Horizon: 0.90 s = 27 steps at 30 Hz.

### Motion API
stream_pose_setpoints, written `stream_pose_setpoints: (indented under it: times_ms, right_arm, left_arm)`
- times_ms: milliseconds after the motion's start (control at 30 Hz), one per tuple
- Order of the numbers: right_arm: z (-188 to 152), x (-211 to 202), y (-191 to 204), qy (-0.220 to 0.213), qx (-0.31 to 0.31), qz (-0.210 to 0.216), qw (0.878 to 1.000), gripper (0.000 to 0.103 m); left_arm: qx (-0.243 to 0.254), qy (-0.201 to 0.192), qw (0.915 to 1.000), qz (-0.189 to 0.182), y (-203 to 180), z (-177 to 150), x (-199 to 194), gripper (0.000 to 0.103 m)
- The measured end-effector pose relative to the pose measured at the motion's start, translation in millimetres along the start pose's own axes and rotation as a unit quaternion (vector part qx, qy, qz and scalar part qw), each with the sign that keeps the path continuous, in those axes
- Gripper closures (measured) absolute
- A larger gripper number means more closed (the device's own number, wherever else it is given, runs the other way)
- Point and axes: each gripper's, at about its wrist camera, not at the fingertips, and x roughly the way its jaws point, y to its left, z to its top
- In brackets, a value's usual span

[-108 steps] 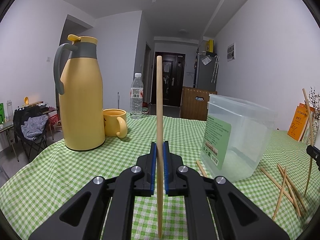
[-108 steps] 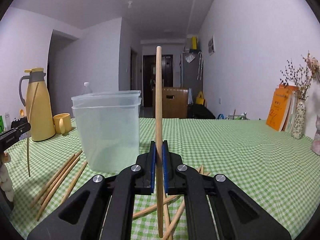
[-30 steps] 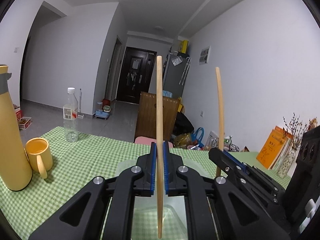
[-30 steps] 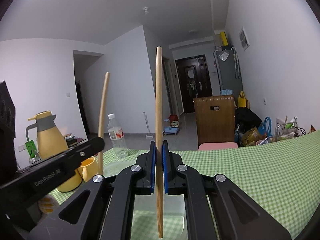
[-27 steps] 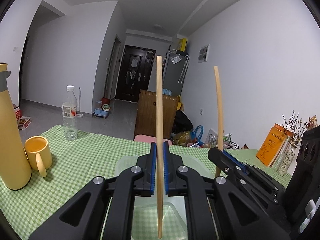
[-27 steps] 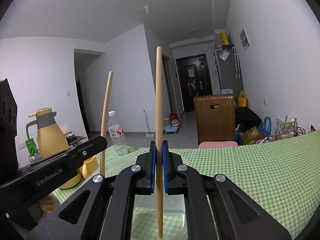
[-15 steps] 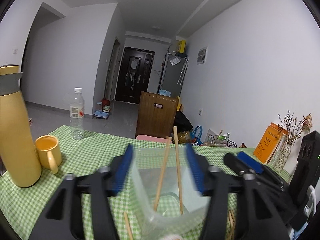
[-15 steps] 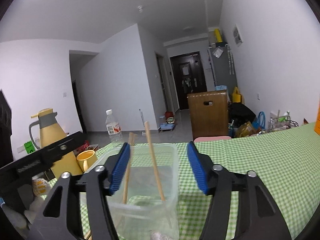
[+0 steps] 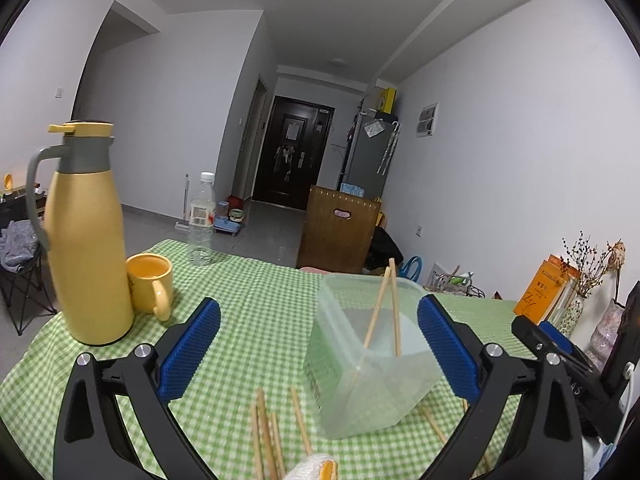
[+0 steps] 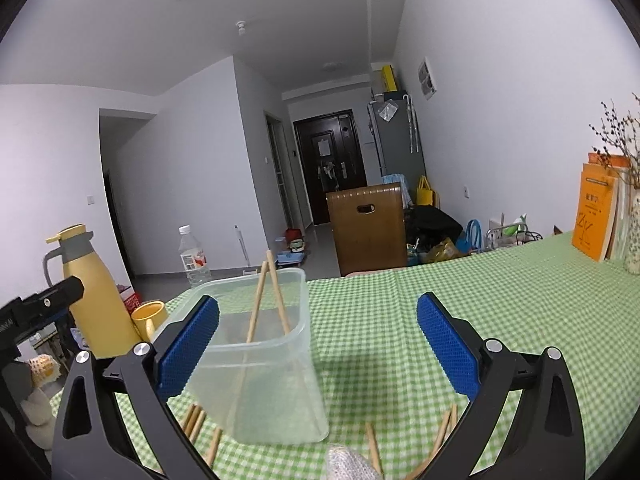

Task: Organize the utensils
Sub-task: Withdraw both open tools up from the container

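Left wrist view shows us two wooden chopsticks (image 9: 394,312) leaning crossed inside one clear plastic container (image 9: 372,372) on the green checked tablecloth (image 9: 256,320). Our left gripper (image 9: 318,344) is opening, its ridged blue pads wide apart and gripping nothing. Four or so loose chopsticks (image 9: 268,432) lie near us, left of the container. Far left stand one yellow jug (image 9: 86,240), one yellow mug (image 9: 150,284) and one water bottle (image 9: 201,220). Our right gripper (image 10: 318,344) is likewise opening, released, with the container just left of its middle.
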Motion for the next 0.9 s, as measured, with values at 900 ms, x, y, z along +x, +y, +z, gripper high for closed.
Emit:
stream_pose_setpoints:
  times_ms: [900]
  right_arm:
    - [-67, -68, -1, 0.049, -0.049, -0.076, 0.995, 0.008]
  left_arm:
    - [0.048, 0.025, 0.9985, 0.009, 19, -69, -57, 0.007]
